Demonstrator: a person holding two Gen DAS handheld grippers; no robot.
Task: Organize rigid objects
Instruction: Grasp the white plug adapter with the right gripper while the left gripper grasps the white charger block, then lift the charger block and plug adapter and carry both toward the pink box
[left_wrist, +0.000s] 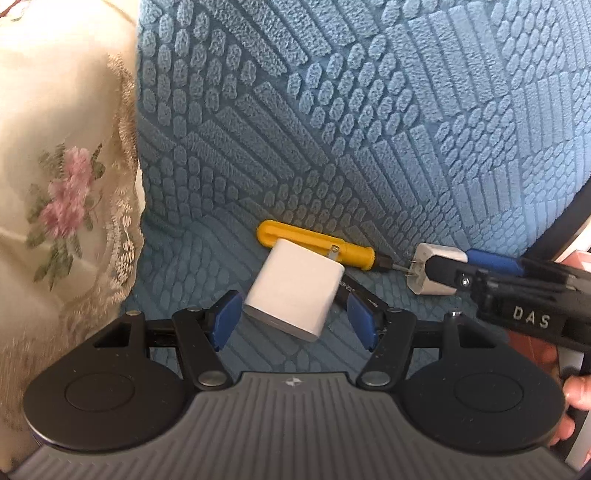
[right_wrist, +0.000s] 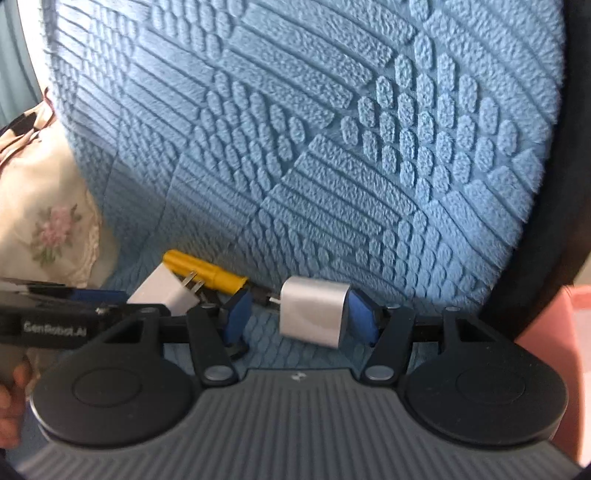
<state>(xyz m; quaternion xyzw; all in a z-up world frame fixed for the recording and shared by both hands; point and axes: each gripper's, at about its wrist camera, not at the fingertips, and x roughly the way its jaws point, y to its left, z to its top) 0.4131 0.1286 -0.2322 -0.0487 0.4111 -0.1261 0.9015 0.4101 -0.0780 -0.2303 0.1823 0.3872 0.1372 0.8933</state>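
A large white plug adapter (left_wrist: 293, 290) lies tilted on the blue textured cushion between the open jaws of my left gripper (left_wrist: 293, 319), with a gap on each side. It also shows in the right wrist view (right_wrist: 164, 291). A yellow-handled screwdriver (left_wrist: 314, 247) lies behind it, also seen in the right wrist view (right_wrist: 207, 271). A smaller white adapter (right_wrist: 314, 315) sits between the jaws of my right gripper (right_wrist: 299, 317); the right pad touches it, the left pad stands apart. It also shows in the left wrist view (left_wrist: 430, 269).
A cream embroidered floral cloth (left_wrist: 62, 184) covers the left side, also in the right wrist view (right_wrist: 44, 221). The blue cushion back (left_wrist: 351, 110) rises close behind the objects. A pink surface (right_wrist: 554, 332) lies at the right edge.
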